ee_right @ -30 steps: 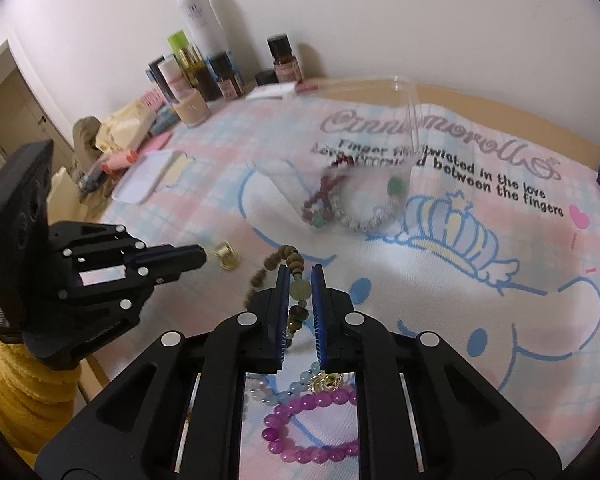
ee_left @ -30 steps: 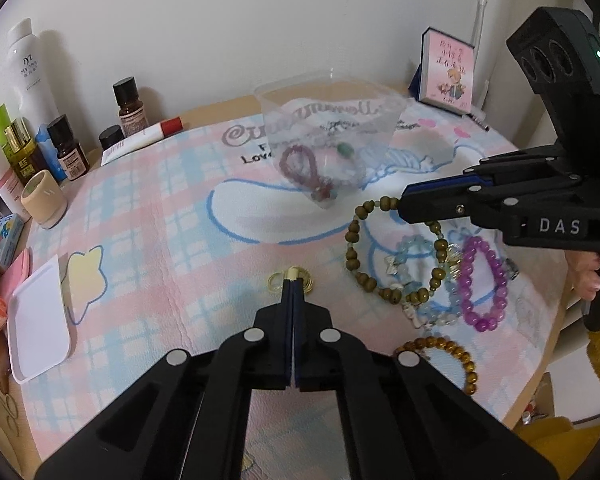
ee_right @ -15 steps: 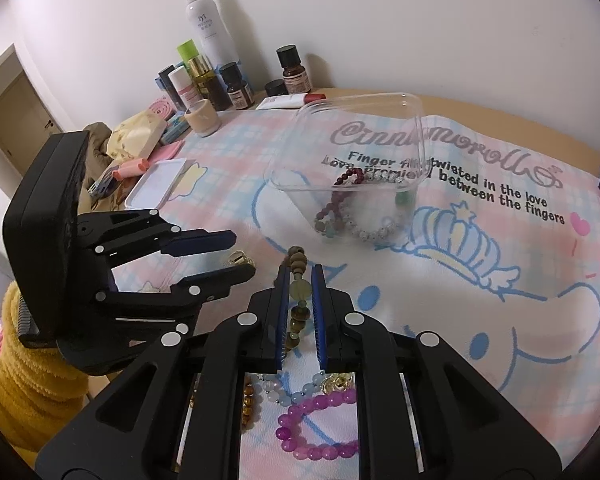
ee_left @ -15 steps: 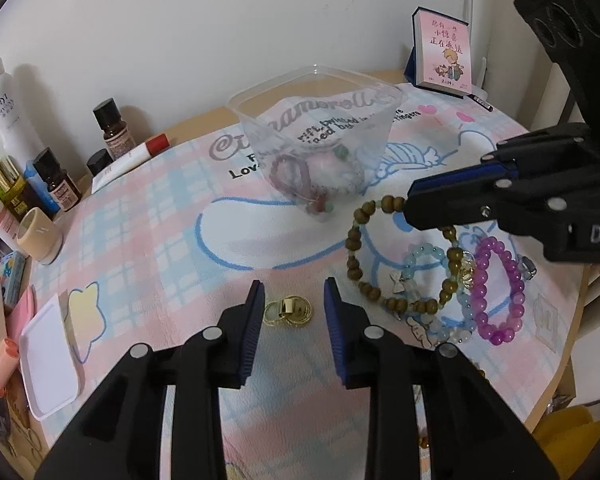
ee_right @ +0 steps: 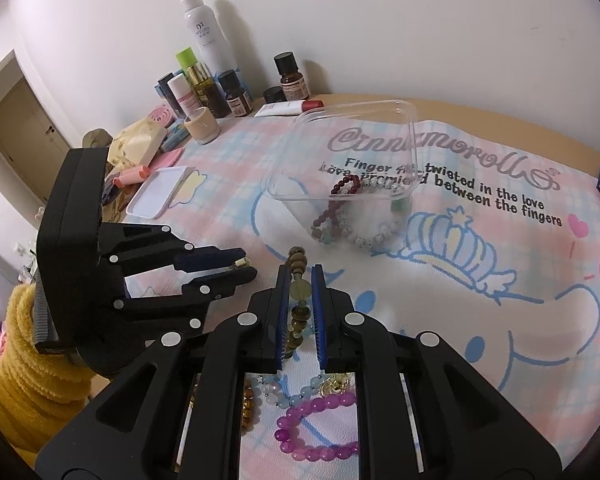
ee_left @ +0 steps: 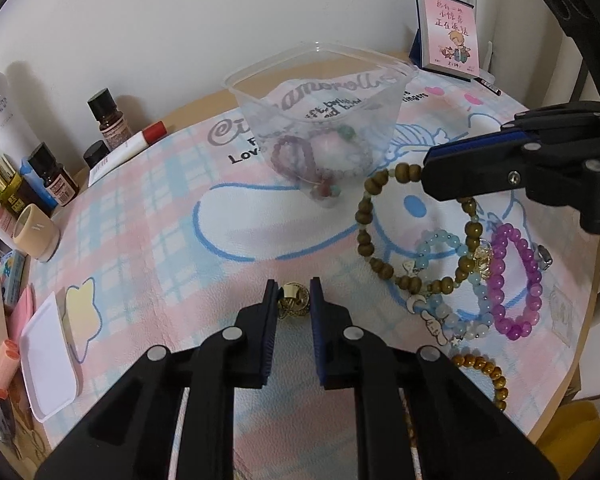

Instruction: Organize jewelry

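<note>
Along the left edge of the bench [ee_left: 188, 108], a cluster of cosmetic bottles [ee_left: 52, 180] is standing against the wall, with a white tray [ee_left: 48, 364] lying nearer the front. The left tongs [ee_left: 294, 300] are sitting low over the pastel mat [ee_left: 148, 248], their blue pads a little way apart with the gold rings [ee_left: 294, 305] lying between them; whether the pads are touching the rings I cannot tell. Beyond them, mid-mat, a clear plastic container [ee_left: 320, 92] is standing upright, holding a dark red bracelet [ee_left: 296, 156] and paler beaded pieces. To its right, the right tongs [ee_right: 300, 280] are pinching the brown wooden bead bracelet [ee_left: 364, 208] near its top, pads nearly closed on the beads, so the loop is hanging down toward the mat. Under and beside that loop, a pale blue bracelet [ee_left: 440, 240], a purple bracelet [ee_left: 518, 280] and an amber bracelet [ee_left: 484, 368] are lying on the mat near the bench's right edge. A small pink calendar [ee_left: 450, 36] is standing at the back right.
</note>
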A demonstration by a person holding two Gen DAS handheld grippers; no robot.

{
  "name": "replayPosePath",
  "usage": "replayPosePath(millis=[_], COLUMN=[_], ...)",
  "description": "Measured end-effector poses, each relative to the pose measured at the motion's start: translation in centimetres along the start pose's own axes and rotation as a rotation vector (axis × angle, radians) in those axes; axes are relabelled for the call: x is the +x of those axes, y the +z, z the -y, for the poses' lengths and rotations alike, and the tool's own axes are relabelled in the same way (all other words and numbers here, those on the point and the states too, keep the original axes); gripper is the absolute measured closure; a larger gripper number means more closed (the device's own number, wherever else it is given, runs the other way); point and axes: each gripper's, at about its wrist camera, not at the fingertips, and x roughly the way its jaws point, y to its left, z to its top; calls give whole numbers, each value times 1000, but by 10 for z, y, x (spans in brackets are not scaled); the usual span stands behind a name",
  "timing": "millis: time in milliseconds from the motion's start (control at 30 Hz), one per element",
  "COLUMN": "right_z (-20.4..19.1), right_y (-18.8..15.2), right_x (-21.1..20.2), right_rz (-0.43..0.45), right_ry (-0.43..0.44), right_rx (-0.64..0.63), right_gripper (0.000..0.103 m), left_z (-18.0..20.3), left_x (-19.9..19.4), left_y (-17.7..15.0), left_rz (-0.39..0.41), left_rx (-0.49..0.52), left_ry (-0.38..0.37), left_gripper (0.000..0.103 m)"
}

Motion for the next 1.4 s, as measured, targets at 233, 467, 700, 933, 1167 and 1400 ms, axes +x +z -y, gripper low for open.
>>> replayPosePath(millis=[233, 467, 700, 933, 1167, 1400], right_z=[3, -1, -6, -9, 3, 18], right_y=[-3, 3, 20, 43, 64, 73], right_x=[-4, -20, -54, -79, -68, -41], right_rz=[7, 47, 135, 232, 266, 242], right_ry=[11, 21, 17, -19, -10, -24], right_rx=[9, -5, -13, -18, 35, 69], right_gripper=[92, 92, 92, 92, 92, 92], left_z=[-3, -11, -19, -30, -35, -39], left_x=[-4, -33, -68, -78, -50, -27], left_y=[-3, 0, 20, 53, 77, 82], left_rz=[28, 115, 247, 326, 317, 292], left_rx=[-27, -67, -92, -134, -217, -246], left_ry=[-17, -65, -111, -189, -252, -265], left_gripper=[88, 88, 88, 88, 88, 88])
